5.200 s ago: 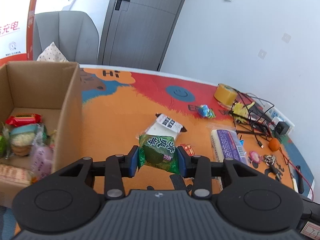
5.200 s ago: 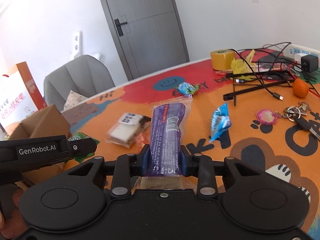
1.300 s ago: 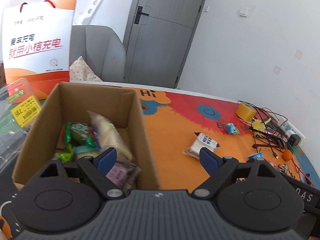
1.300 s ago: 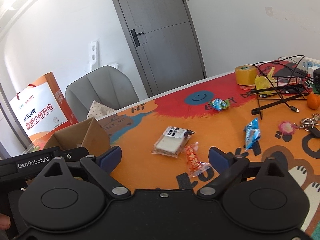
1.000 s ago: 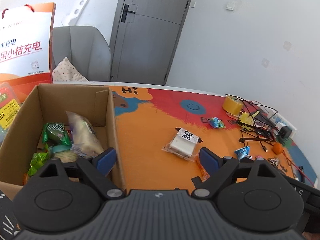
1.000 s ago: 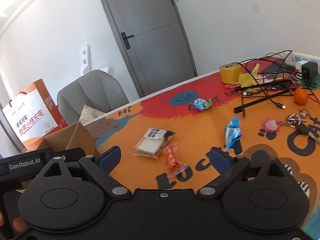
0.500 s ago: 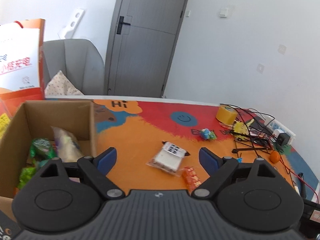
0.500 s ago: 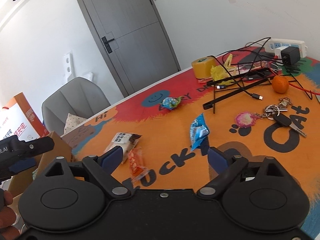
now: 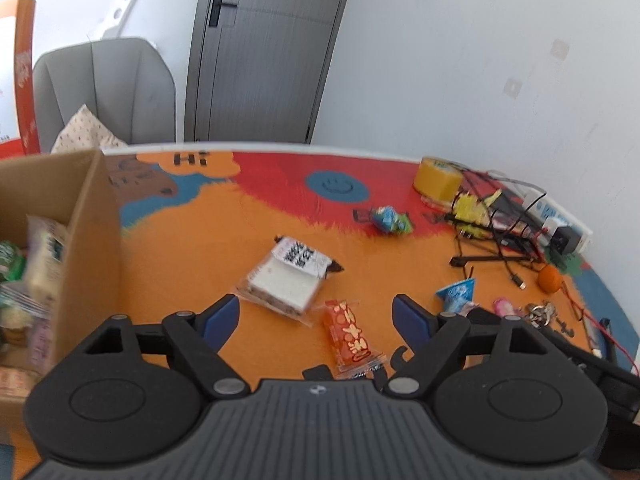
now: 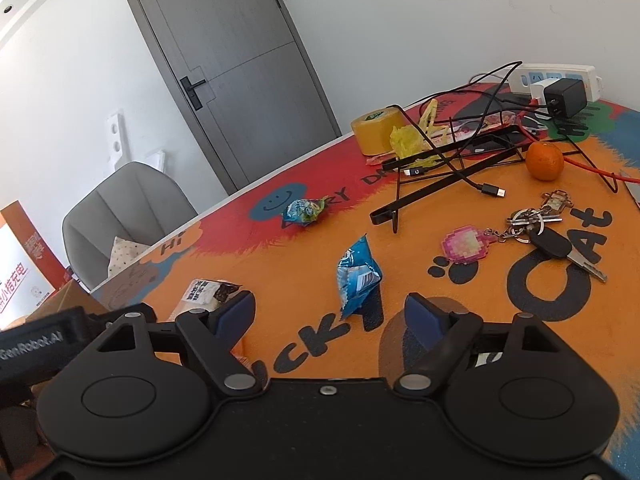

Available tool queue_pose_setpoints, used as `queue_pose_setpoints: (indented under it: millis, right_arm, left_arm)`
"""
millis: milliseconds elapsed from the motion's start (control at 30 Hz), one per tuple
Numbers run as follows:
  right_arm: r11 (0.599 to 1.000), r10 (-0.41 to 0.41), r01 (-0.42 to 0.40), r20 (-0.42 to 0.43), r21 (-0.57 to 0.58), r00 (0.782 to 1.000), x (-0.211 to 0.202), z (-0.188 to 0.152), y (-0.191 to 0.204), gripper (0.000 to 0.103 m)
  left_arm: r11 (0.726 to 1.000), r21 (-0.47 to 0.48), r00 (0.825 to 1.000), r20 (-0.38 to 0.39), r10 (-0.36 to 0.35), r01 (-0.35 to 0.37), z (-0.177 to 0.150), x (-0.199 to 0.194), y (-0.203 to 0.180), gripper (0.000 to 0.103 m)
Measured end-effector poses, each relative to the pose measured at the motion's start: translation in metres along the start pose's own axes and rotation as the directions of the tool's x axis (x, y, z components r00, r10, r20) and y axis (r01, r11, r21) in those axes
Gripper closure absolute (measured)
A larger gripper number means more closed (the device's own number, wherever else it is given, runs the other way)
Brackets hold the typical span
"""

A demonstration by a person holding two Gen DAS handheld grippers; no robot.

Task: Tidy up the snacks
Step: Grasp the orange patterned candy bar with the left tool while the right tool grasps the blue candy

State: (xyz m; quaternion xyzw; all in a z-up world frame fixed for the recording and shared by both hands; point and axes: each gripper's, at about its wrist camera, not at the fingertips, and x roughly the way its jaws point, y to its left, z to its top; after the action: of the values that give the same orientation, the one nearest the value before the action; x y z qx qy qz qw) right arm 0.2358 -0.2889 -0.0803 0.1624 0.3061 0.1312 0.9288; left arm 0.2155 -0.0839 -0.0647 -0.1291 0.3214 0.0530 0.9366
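Box (image 9: 92, 240) left — snacks (image 9: 286, 282) right.

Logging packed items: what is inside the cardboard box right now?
In the left wrist view the cardboard box holds several wrapped snacks: a pale packet leaning against its wall and a green packet. The picture is blurred, and the rest of the box runs off the frame edge.

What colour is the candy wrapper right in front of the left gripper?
The candy wrapper is orange-red with yellow marks and clear ends. The left wrist view shows it best.
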Motion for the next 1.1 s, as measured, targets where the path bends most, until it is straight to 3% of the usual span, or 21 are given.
queue_pose_setpoints:
  millis: [333, 433, 533, 567, 1100]
  right_arm:
    - [1.0, 0.006, -0.005, -0.031, 0.013, 1.0, 0.022, 0.006, -0.015, 0.023]
    - [1.0, 0.011, -0.011, -0.034, 0.017, 0.999, 0.027, 0.008, -0.019, 0.023]
    - [1.0, 0.017, -0.016, -0.042, 0.018, 0.999, 0.032, 0.009, -0.019, 0.023]
    - [1.0, 0.018, -0.017, -0.044, 0.017, 0.999, 0.034, 0.009, -0.019, 0.023]
    - [1.0, 0.002, -0.003, -0.051, -0.015, 0.999, 0.062, 0.016, 0.005, 0.024]
  left_arm:
    - [1.0, 0.001, 0.994, -0.103, 0.024, -0.024, -0.011, 0.047, -0.016, 0.038]
    - [0.999, 0.005, 0.993, -0.109, 0.044, -0.044, -0.013, 0.055, -0.017, 0.053]
    - [0.998, 0.022, 0.992, -0.106, 0.067, -0.065, -0.013, 0.058, -0.018, 0.08]
    - [0.998, 0.014, 0.992, -0.107, 0.062, -0.06, -0.012, 0.058, -0.017, 0.084]
    - [0.998, -0.017, 0.997, -0.054, 0.06, -0.061, 0.004, 0.042, -0.002, 0.086]
